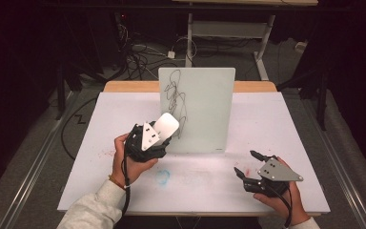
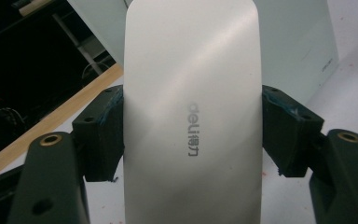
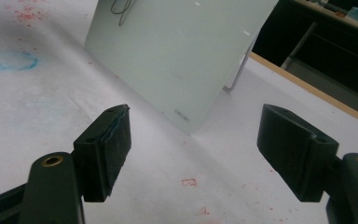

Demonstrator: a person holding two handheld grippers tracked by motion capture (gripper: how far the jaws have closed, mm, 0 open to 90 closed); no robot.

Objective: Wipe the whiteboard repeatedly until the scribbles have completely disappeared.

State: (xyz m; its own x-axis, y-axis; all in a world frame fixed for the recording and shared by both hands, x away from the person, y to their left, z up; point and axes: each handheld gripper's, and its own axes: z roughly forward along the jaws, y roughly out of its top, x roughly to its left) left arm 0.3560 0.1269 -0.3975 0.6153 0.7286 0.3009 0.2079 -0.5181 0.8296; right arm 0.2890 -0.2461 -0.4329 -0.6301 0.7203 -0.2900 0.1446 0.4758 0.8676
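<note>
Against the scribbled whiteboard (image 1: 196, 109), white eraser (image 1: 166, 126) sits clamped btwn jaws of left gripper (image 1: 158, 135), held near the black scrawl, prob. for wiping. Right gripper (image 1: 249, 164) rests low on table (image 1: 276, 119) w/ jaws wide & empty, well apart from board, likely on standby.
</note>
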